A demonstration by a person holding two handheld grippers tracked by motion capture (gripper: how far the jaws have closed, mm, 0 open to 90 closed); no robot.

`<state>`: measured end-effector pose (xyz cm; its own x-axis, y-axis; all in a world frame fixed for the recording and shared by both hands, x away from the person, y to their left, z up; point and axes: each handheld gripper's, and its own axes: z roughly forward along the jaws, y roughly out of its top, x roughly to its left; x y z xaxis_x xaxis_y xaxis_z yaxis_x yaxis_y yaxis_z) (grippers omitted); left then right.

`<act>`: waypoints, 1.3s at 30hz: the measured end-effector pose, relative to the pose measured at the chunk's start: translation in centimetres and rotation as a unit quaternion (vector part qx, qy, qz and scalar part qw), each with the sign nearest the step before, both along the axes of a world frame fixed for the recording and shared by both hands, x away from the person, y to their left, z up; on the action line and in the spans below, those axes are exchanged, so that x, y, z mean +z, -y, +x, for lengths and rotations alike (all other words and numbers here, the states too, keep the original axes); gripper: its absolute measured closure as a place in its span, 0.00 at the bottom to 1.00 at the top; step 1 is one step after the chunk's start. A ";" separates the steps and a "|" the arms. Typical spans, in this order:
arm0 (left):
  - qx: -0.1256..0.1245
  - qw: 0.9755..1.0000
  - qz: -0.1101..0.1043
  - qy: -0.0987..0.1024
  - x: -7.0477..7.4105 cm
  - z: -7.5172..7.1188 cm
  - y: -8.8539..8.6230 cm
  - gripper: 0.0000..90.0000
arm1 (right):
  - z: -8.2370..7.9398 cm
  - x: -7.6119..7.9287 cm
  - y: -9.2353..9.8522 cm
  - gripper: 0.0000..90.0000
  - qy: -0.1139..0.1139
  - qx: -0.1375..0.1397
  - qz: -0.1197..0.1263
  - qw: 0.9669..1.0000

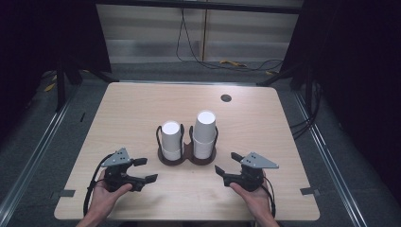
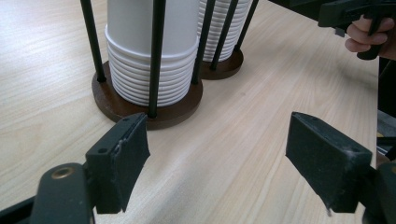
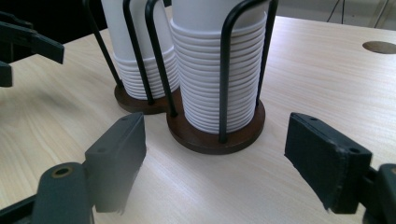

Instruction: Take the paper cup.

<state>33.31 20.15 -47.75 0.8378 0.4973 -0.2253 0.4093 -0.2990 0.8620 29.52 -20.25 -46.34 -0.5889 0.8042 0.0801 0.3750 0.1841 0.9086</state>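
Observation:
Two stacks of white paper cups stand upside down in a dark wire holder with a brown double base [image 1: 187, 160] at the table's middle. The left stack [image 1: 171, 140] is shorter than the right stack [image 1: 204, 134]. My left gripper [image 1: 145, 170] rests near the front left of the holder, open and empty, pointing toward the left stack [image 2: 152, 51]. To the holder's front right, my right gripper [image 1: 227, 163] is open too, facing the right stack [image 3: 218, 74]. Both sets of jaws [image 2: 217, 161] [image 3: 215, 161] frame bare table in their own views.
The light wooden table [image 1: 127, 109] has a round cable hole [image 1: 226, 98] at the back right. Black frame rails and cables lie on the floor beyond the table. A hand holds each gripper near the front edge.

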 end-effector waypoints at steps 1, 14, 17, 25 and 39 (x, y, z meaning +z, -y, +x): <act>0.003 1.000 0.002 0.001 0.0 0.0 0.0 0.23 | 0.0 0.1 0.0 0.24 -0.005 -0.003 0.002 1.000; -0.015 1.000 0.000 -0.002 1.0 1.1 1.4 0.17 | 0.4 -0.2 0.8 0.24 -0.022 0.014 0.007 1.000; -0.019 1.000 0.009 0.006 1.3 1.2 1.8 0.18 | 0.5 -0.3 0.8 0.24 -0.027 0.015 0.012 0.999; -0.008 0.999 -0.023 0.046 3.4 1.5 1.5 0.31 | 0.0 0.0 1.0 0.23 -0.033 0.018 0.006 0.999; -0.030 0.999 -0.029 0.027 5.3 2.5 1.0 0.44 | -1.2 0.3 1.4 0.22 -0.040 0.031 0.007 0.999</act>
